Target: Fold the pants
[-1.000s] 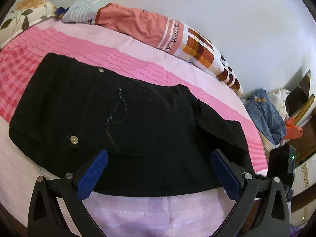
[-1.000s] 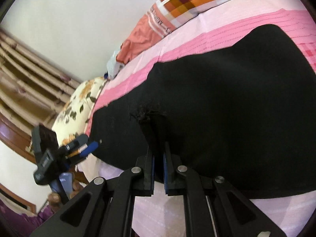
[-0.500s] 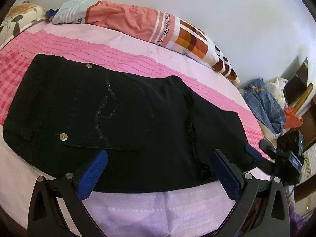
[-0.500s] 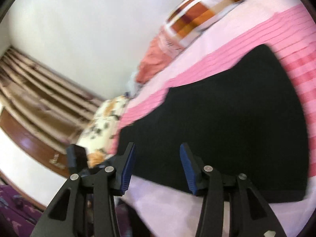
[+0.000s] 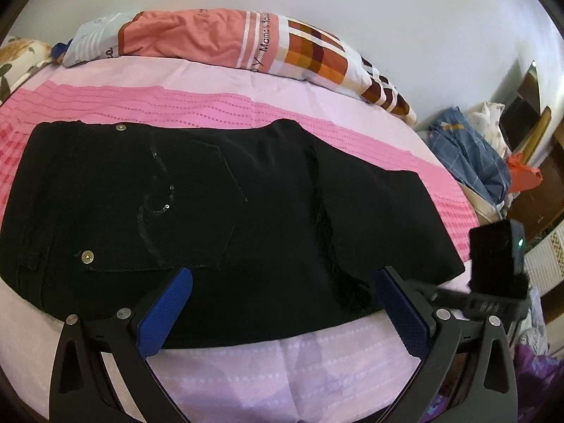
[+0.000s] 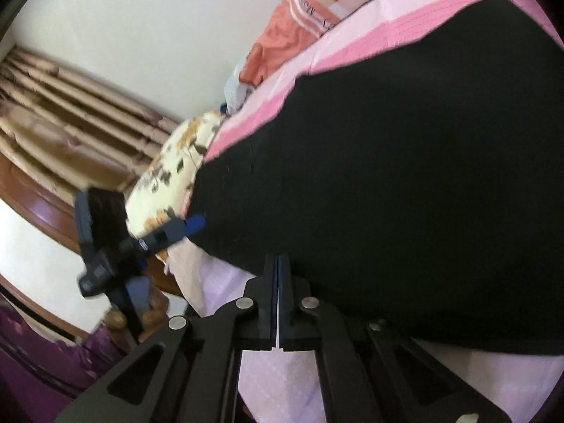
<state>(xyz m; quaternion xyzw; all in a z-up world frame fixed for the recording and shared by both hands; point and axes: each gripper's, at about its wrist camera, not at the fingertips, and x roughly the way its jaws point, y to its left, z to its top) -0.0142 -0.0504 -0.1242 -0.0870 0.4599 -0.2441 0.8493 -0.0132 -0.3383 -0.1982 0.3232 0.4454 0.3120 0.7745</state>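
Left tongs (image 5: pixel 282 312) gaped empty above pants (image 5: pixel 225 208); right tongs (image 6: pixel 277 264) closing at near edge, grip unclear. Risked missing fabric, dragging fold askew on bed (image 5: pixel 282 370).

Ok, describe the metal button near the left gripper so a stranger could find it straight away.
Start from the black pants spread on the pink bedsheet. Near their front edge, just beyond the left gripper, sits a shiny round button. It is brighter and nearer than the far-edge stud.

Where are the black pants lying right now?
In the left wrist view the black pants lie flat across the pink bedsheet, in front of the orange checked blanket.
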